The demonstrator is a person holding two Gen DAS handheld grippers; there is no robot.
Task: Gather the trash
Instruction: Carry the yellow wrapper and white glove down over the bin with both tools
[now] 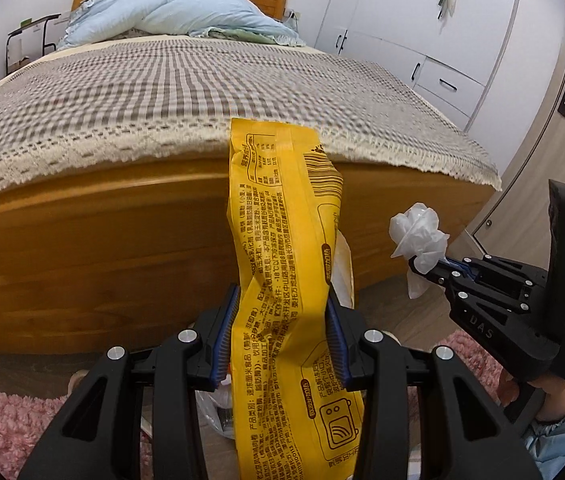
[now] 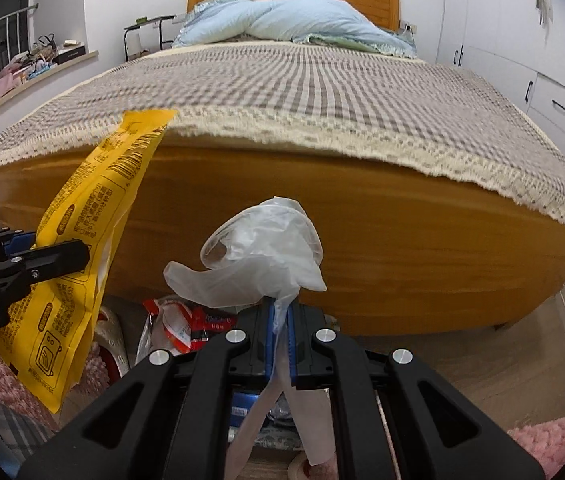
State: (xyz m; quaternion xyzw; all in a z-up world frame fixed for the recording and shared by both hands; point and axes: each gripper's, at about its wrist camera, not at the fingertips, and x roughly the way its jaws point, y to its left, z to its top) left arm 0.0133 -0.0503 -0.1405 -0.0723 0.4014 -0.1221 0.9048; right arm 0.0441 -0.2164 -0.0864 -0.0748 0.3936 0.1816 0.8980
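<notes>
In the left wrist view, my left claw [image 1: 282, 332] sits at bottom centre, clamped on one long yellow printed plastic food wrapper [image 1: 282, 248] that stands up in front of the wooden bed [image 1: 94, 248]. At right, my right claw [image 1: 428, 268] pinches one crumpled translucent white plastic glove [image 1: 416, 232].

In the right wrist view, my right claw [image 2: 281, 320] is closed together on that glove [image 2: 262, 252] at centre. At left, the wrapper [image 2: 82, 248] hangs tilted in my left claw [image 2: 58, 252]. One red-and-white packet [image 2: 178, 324] lies on the floor below.
</notes>
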